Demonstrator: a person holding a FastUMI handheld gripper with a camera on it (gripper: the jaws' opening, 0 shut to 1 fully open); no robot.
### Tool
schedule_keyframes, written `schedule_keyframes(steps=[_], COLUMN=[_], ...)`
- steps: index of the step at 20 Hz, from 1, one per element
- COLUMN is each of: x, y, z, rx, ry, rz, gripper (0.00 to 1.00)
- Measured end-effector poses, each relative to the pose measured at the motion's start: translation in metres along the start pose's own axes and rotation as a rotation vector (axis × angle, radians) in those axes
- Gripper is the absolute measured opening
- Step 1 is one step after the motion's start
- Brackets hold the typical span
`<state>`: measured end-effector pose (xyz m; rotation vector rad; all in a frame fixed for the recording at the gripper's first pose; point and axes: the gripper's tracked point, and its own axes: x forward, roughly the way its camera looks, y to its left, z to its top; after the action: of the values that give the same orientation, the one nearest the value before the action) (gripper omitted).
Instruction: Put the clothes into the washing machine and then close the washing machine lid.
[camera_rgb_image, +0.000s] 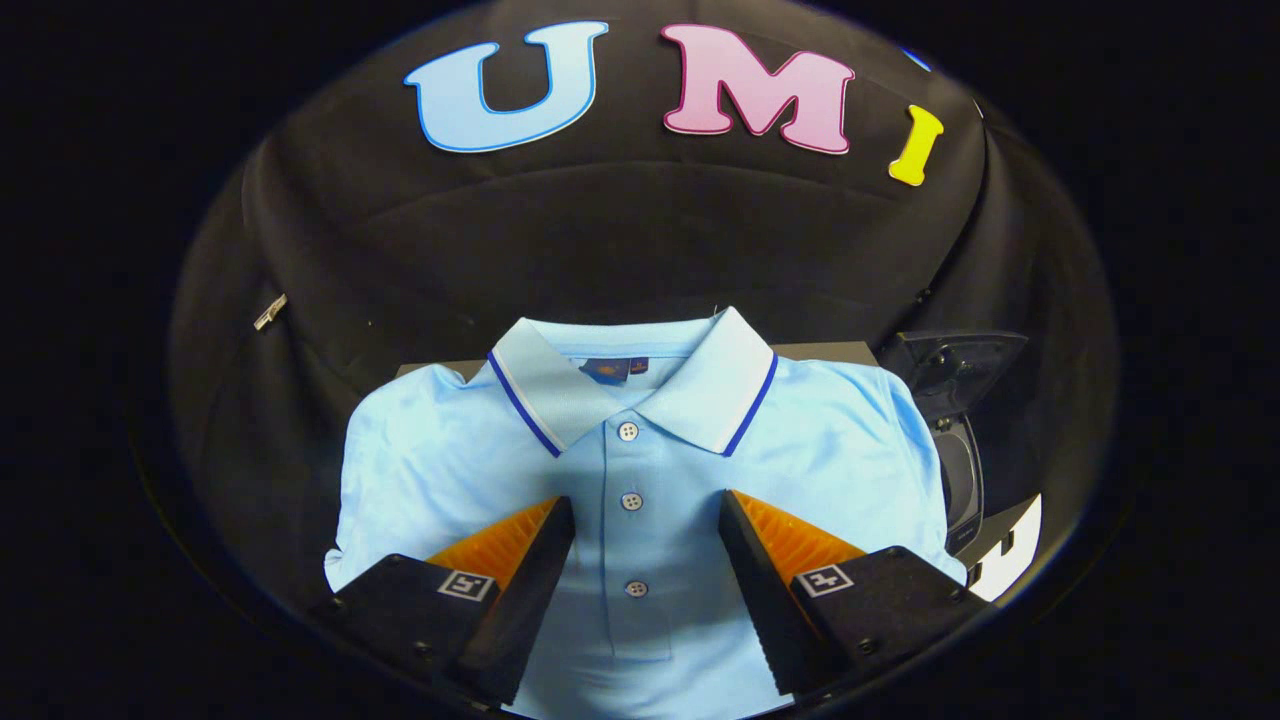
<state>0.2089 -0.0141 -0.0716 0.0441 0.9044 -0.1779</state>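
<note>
Two fingers of gripper (647, 515) spread wide, holding nothing, straddling button placket of folded light-blue polo shirt (640, 470), presumably lining up a grab, washing machine (958, 440) just beside.

open claw (647, 515) above polo shirt (640, 470)

A folded shirt (640, 480) lies flat on the desk (830, 352), collar away from the gripper (647, 520), whose spread fingers flank its button placket. The washing machine (955, 420) stands to the shirt's right.
</note>
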Motion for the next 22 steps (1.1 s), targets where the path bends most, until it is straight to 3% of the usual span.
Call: schedule_keyframes(steps=[1, 2, 4, 6, 12, 14, 20, 21, 22], x=[-0.001, -0.0023, -0.0028, -0.0055, -0.0034, -0.0051, -0.0049, -0.0075, -0.0077], y=[0.0006, 0.0004, -0.0008, 0.0031, 0.0044, 0.0034, 0.0029, 0.0024, 0.0035], z=[-0.0029, -0.0045, -0.0042, -0.0058, -0.004, -0.0021, -0.0018, -0.0023, -0.003], rx=[-0.003, -0.004, -0.008, -0.017, -0.002, -0.029, -0.014, -0.018, -0.006], ry=[0.017, 0.028, 0.041, 0.039, 0.022, 0.011, -0.003, -0.02, -0.027], rz=[0.004, 0.008, 0.007, 0.008, 0.001, 0.002, -0.004, -0.006, -0.01], gripper=[0.91, 0.81, 0.81, 0.49, 0.48, 0.13, 0.13, 0.05, 0.05])
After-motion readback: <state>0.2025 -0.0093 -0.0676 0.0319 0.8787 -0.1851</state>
